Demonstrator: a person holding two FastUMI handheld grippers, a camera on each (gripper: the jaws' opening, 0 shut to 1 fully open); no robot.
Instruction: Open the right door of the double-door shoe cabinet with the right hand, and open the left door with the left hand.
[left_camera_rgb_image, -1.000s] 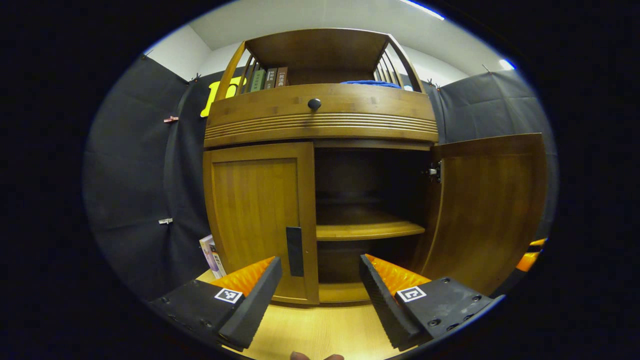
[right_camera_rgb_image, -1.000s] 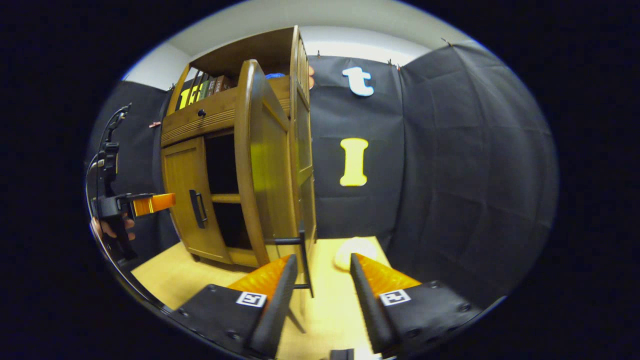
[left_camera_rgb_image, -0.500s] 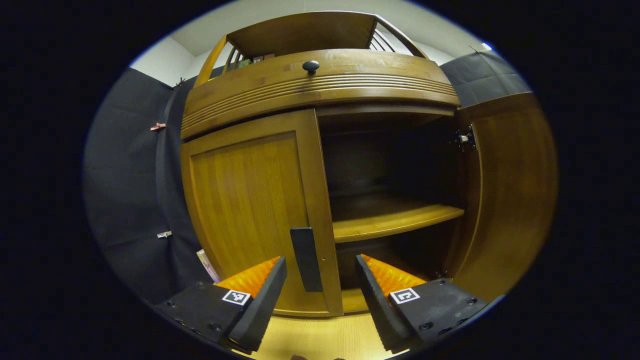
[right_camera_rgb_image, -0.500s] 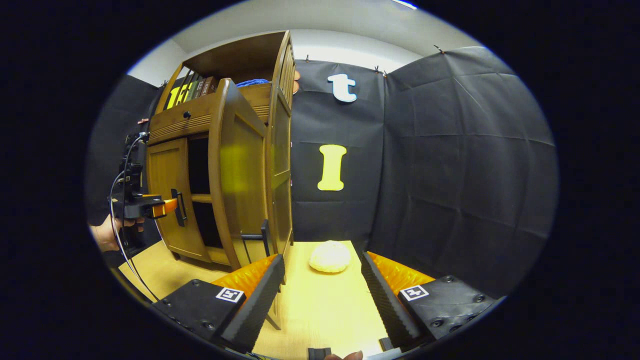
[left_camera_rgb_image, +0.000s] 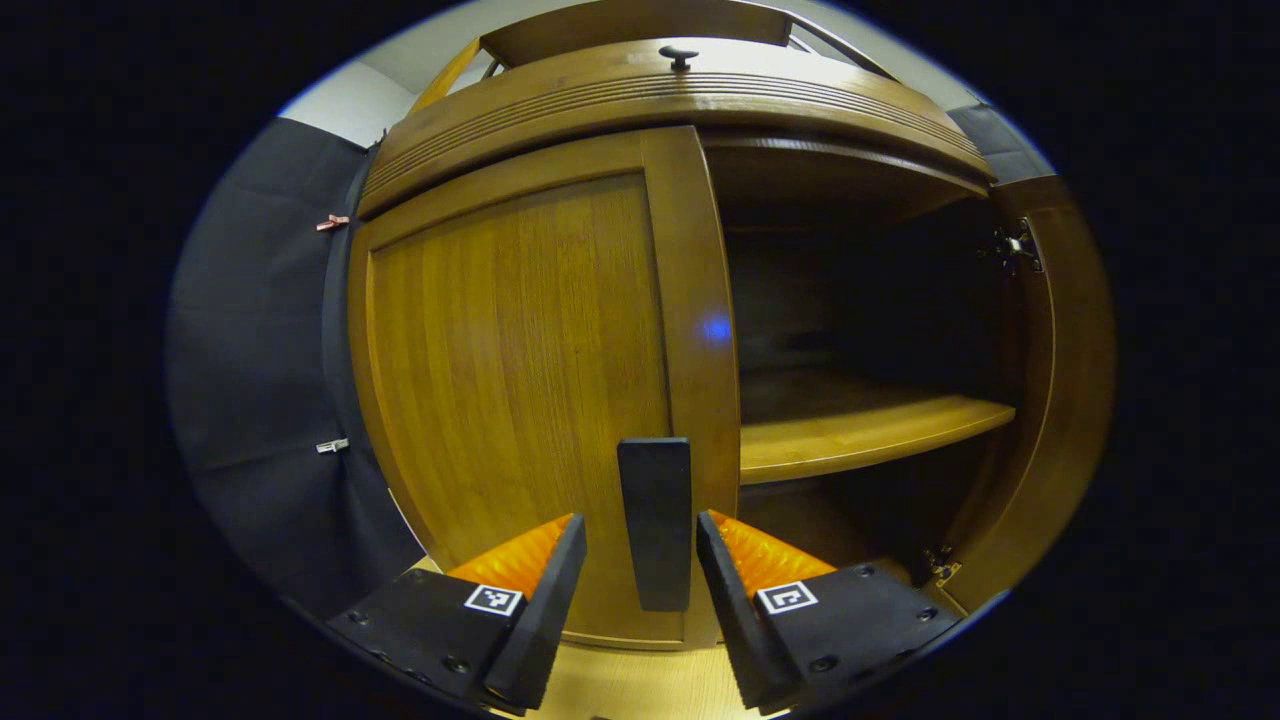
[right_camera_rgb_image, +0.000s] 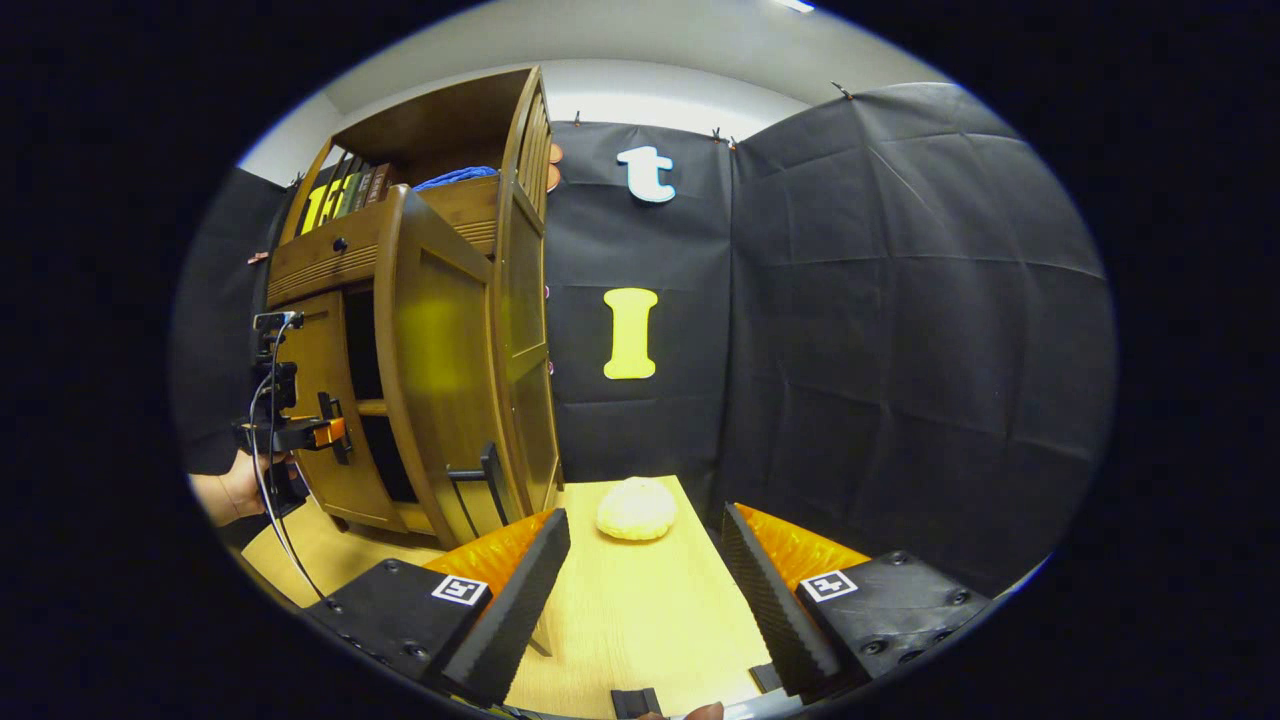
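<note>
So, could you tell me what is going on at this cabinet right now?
A person is opening a double-door shoe cabinet with two handheld grippers. The right door already stands swung open, and the right gripper hangs open, apart from it, over the tabletop. The left door is shut; the left gripper is open with its fingers either side of the door handle, not yet clamped.

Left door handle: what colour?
Black, a flat vertical bar on the brown wooden left door. Shows best in the left gripper view.
</note>
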